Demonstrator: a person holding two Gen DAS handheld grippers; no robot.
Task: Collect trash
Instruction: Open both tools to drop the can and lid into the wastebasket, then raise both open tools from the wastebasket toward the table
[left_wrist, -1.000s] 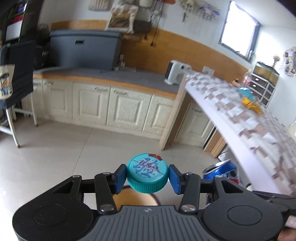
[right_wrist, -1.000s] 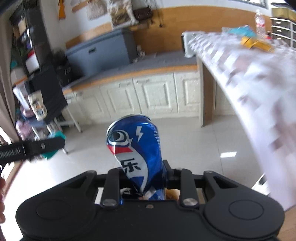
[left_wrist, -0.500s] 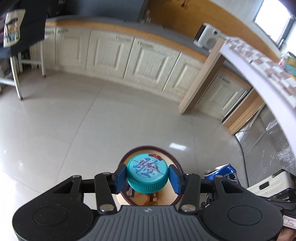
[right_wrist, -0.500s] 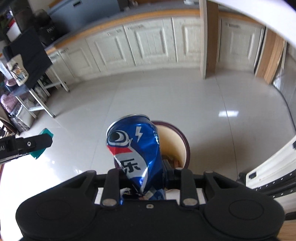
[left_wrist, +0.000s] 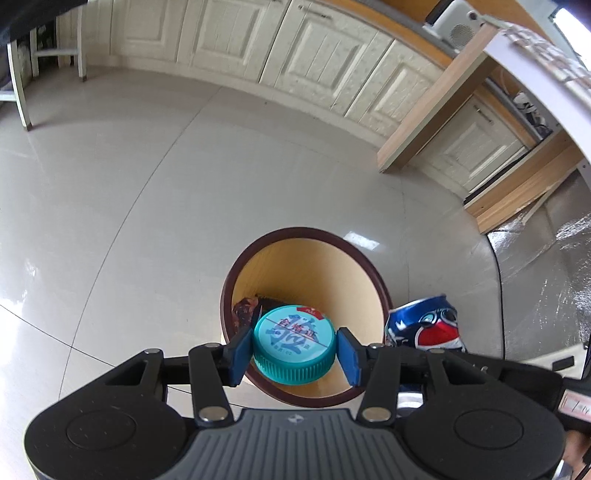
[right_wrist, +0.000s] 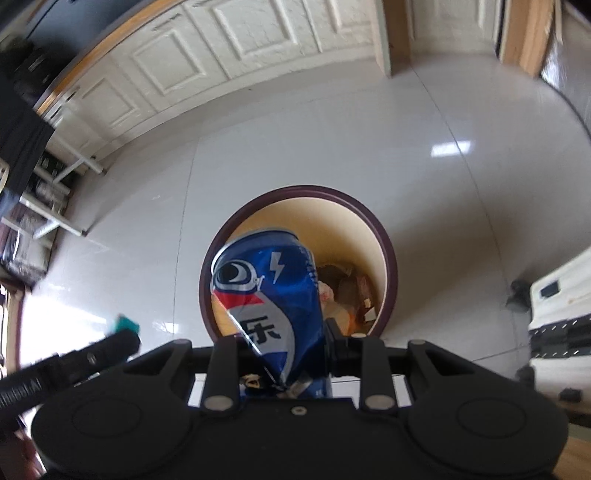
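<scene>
The left hand-held gripper (left_wrist: 294, 350) is hovering over the round waste bin (left_wrist: 236, 273), its two blue pads pressing on opposite sides of a teal plastic bottle cap (left_wrist: 294, 346), a short disc with a ribbed skirt and a pale printed top; the jaws are standing about half spread, filled by the cap's width. The bin is sitting on the glossy pale tiled floor (left_wrist: 129, 192), a smooth cylinder with a dark maroon rim and a matte yellow-cream inner wall, and crumpled wrappers (left_wrist: 244, 311) are lying at its bottom. From the right side, the right hand-held gripper (right_wrist: 282, 345) is pinching the crushed lower end of a blue aluminium can (right_wrist: 269, 291), its thin metal creased and folded where the black fingers are meeting it, the printed round logo and lightning bolt facing up; the jaws are nearly together and just starting to ease apart, with the can between them. The can is hanging above the bin's mouth (right_wrist: 388, 266), where more crinkled paper and foil scraps (right_wrist: 351, 291) are showing in browns and whites. In the left view the can's shiny dented body (left_wrist: 424, 325) is showing just beside the bin's rim. Cream panelled cabinet doors (left_wrist: 236, 40) with raised mouldings are lining the far wall, and a wooden panel (left_wrist: 439, 99) is propping a white tabletop (left_wrist: 535, 62) at the right.
</scene>
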